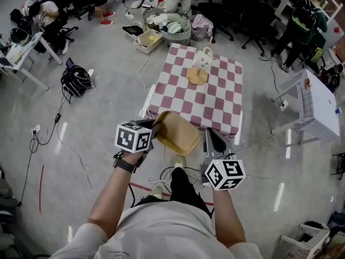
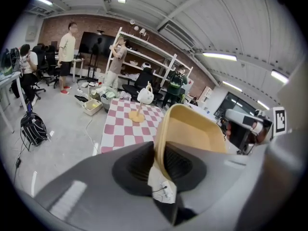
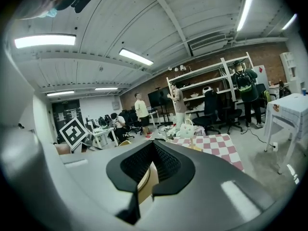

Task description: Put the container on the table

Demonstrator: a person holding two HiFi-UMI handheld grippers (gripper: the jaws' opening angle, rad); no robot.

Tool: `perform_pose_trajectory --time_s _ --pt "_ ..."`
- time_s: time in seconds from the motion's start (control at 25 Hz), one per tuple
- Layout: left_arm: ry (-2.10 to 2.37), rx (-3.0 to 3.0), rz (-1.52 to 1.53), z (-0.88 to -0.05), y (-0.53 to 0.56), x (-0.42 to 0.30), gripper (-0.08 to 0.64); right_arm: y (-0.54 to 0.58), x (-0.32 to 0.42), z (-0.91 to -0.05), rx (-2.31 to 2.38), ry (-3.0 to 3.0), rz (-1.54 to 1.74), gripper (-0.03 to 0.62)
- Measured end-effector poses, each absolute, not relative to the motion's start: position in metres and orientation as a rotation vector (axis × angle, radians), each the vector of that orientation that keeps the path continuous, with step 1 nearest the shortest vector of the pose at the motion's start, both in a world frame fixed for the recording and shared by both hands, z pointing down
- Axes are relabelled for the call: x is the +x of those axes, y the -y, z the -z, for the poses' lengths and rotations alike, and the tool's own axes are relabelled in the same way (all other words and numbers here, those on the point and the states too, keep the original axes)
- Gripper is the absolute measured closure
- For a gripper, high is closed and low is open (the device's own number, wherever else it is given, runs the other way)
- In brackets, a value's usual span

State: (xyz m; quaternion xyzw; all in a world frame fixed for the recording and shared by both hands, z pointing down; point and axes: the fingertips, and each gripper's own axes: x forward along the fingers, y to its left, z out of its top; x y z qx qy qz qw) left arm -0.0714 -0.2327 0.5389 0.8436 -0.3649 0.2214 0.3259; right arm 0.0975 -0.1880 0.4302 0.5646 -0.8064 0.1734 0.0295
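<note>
Most of the task is remaining: the container (image 1: 175, 134) is being clamped at its rim by the fingers of the left gripper (image 1: 154, 129), airborne beside the tabletop (image 1: 215, 108); the fingers of the right gripper (image 1: 214, 139) are being held together, empty.

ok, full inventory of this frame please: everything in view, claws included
container: 1, yellow-tan, held up at the table's near edge
table: 1, red-and-white checked cloth, ahead of the person
stand: 1, round wooden base with a white piece on top, far part of the table
backpack: 1, black, floor at left
basket: 1, grey, full of cloths, floor beyond the table
bin: 1, cream, floor beside the basket
side table: 1, white, at right
other people: several, far side of the room
left claw: dark grey, shut on the container's rim
right claw: dark grey, shut, empty, right of the container
</note>
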Motion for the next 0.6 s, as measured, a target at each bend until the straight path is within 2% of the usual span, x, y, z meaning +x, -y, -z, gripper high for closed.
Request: perform_pose_trajectory --time_s 0.6 --pt "1.103 1.976 -0.589 -0.626 0.362 -0.018 0.509 0.337 0.145 -0.495 1.548 2.523 -0.65 0.583"
